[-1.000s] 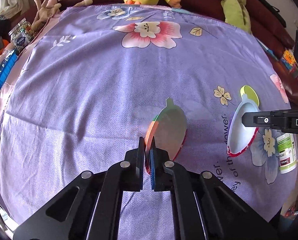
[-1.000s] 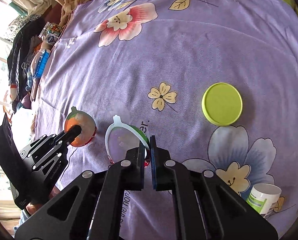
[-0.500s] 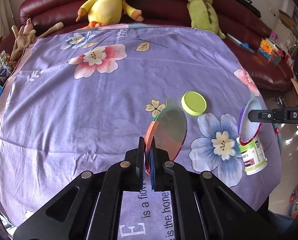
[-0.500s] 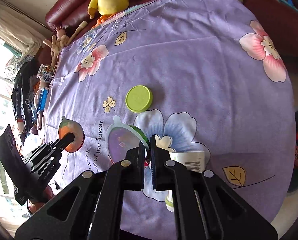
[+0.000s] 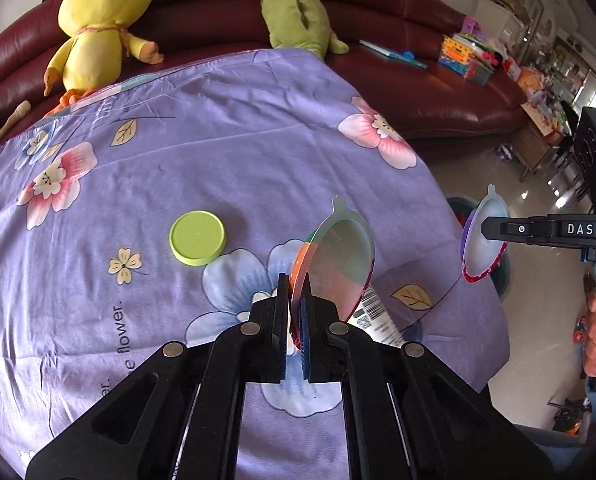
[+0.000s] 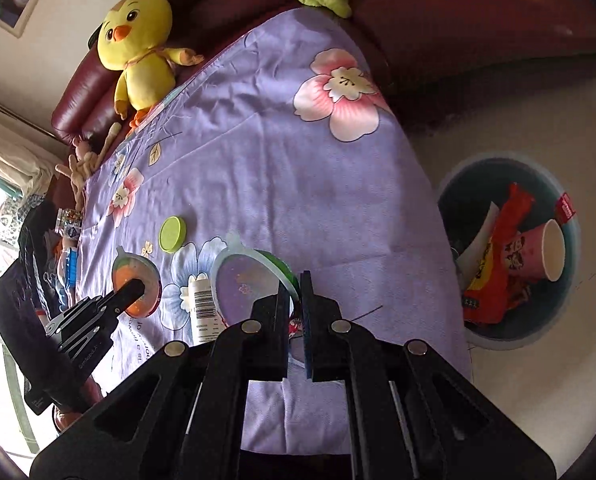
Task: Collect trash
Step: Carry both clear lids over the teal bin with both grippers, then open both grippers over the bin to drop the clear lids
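Note:
My left gripper (image 5: 296,282) is shut on the edge of a clear plastic lid with an orange and red rim (image 5: 337,260), held upright above the purple flowered cloth (image 5: 238,140). My right gripper (image 6: 296,280) is shut on a second clear lid with a green rim (image 6: 246,280). In the left wrist view that right gripper (image 5: 491,230) hangs past the table's right edge with its lid (image 5: 479,248). A round teal bin (image 6: 473,184) stands on the floor to the right, holding a red wrapper (image 6: 497,256) and a pink paper cup (image 6: 537,252). A green round cap (image 5: 198,237) and a white bottle (image 6: 202,304) lie on the cloth.
A yellow chick plush (image 5: 98,20) and a green plush (image 5: 294,4) sit on the dark red sofa (image 5: 437,92) behind the table. A person's hand (image 5: 595,340) grips the right tool's handle. Pale floor lies beyond the table's right edge.
Both grippers have swung to the right across the table, each keeping its lid. The bin on the floor has come into the right wrist view, and the table's right edge is now close.

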A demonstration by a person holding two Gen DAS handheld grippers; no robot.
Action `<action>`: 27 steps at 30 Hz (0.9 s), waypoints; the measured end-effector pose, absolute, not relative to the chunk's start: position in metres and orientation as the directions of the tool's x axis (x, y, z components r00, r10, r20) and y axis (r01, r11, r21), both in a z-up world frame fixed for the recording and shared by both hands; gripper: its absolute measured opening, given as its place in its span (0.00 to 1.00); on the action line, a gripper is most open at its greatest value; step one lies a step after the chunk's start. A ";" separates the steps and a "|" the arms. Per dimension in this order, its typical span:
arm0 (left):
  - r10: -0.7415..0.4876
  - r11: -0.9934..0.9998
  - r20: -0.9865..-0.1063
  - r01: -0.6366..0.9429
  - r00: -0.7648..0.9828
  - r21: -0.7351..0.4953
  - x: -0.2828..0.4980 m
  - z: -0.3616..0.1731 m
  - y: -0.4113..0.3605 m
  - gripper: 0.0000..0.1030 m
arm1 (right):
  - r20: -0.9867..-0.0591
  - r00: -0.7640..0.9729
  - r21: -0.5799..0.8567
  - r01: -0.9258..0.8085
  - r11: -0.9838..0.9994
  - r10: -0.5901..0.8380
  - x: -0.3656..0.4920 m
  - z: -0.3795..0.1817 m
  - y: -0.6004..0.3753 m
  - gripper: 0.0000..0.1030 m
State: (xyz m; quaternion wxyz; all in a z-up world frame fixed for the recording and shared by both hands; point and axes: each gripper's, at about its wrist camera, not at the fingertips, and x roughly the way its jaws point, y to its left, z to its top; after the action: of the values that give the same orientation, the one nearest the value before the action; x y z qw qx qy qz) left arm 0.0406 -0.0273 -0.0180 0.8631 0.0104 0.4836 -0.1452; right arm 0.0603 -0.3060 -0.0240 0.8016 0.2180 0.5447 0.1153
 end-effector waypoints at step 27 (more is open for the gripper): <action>-0.287 0.720 -0.940 0.689 0.182 -0.086 0.046 -0.100 -0.344 0.06 | -0.826 0.471 0.518 0.416 0.747 0.310 0.000 -0.101 -0.545 0.08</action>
State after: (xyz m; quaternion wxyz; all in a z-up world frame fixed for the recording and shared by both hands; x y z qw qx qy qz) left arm 0.0458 -0.3441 -0.0997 0.7468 0.1828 0.5496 -0.3268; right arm -0.0003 -0.5451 -0.1009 0.7813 0.3539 0.5131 -0.0341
